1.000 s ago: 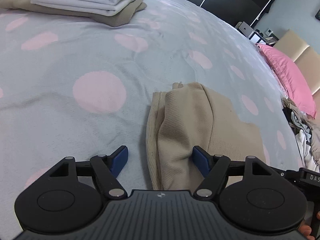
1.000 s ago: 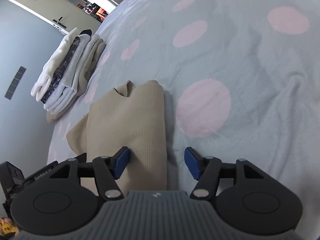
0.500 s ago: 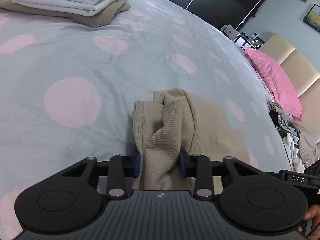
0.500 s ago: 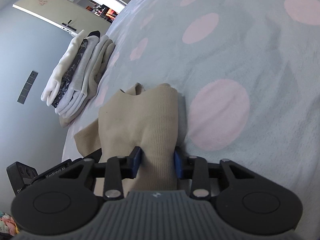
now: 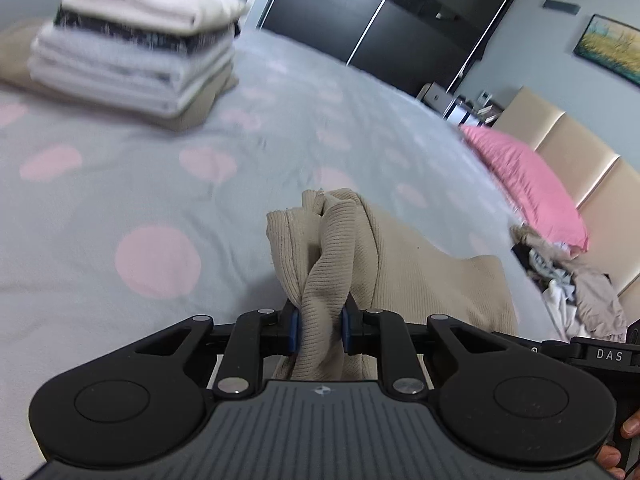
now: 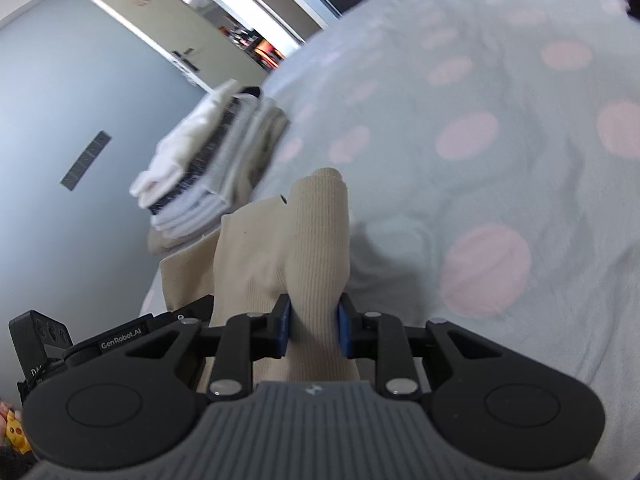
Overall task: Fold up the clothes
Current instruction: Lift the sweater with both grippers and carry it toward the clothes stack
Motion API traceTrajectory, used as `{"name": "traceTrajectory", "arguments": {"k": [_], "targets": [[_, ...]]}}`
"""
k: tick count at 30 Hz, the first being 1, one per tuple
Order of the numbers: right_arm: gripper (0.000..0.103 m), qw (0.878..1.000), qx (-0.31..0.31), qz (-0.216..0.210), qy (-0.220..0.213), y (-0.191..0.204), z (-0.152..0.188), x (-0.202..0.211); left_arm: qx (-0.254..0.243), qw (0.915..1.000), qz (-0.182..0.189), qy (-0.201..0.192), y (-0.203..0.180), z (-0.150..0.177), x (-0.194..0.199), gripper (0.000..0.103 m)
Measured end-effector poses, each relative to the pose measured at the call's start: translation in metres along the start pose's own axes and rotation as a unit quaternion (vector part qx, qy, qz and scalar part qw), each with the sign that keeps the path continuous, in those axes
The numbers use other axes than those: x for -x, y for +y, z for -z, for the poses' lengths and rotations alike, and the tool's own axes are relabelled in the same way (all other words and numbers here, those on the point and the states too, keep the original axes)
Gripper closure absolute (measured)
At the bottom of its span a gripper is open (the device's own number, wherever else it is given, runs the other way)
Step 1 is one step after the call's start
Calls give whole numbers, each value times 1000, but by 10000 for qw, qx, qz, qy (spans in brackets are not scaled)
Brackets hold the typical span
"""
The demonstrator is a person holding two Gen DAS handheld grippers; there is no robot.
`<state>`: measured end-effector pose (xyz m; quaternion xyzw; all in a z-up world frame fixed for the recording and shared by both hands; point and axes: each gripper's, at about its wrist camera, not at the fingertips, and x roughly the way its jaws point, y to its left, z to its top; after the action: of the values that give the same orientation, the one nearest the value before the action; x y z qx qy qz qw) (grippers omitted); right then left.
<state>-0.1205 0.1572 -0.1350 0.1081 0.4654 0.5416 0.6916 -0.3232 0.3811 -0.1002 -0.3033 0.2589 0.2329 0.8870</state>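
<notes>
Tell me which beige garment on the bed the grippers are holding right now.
The ribbed beige top in the foreground, pinched by the left gripper and the right gripper. The other beige piece lies beneath the folded stack.

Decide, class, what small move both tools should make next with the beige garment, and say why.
Probably carry it toward the folded stack. The left tool and right tool have just been closing and each pinches a bunched edge of the beige garment, already folded narrow on the bedspread.
</notes>
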Motion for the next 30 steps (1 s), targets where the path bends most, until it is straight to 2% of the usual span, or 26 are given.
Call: {"name": "traceTrajectory", "arguments": {"k": [7, 12, 17, 24, 30], "targets": [[77, 9984, 435, -343, -135, 57, -28, 6, 54, 9985, -21, -550, 9, -45, 45, 86], [78, 9957, 685, -622, -56, 109, -66, -15, -223, 9957, -193, -880, 18, -107, 75, 86], [78, 9923, 868, -882, -82, 171, -122, -45, -523, 9908, -425, -1175, 29, -184, 95, 86], [78, 9862, 1303, -1021, -92, 249, -205, -102, -1060, 9797, -818, -1491, 41, -297, 100, 86], [78, 9854, 1318, -1077, -89, 284, -263, -174, -1289, 9721, -1191, -1556, 60, -366, 68, 86]]}}
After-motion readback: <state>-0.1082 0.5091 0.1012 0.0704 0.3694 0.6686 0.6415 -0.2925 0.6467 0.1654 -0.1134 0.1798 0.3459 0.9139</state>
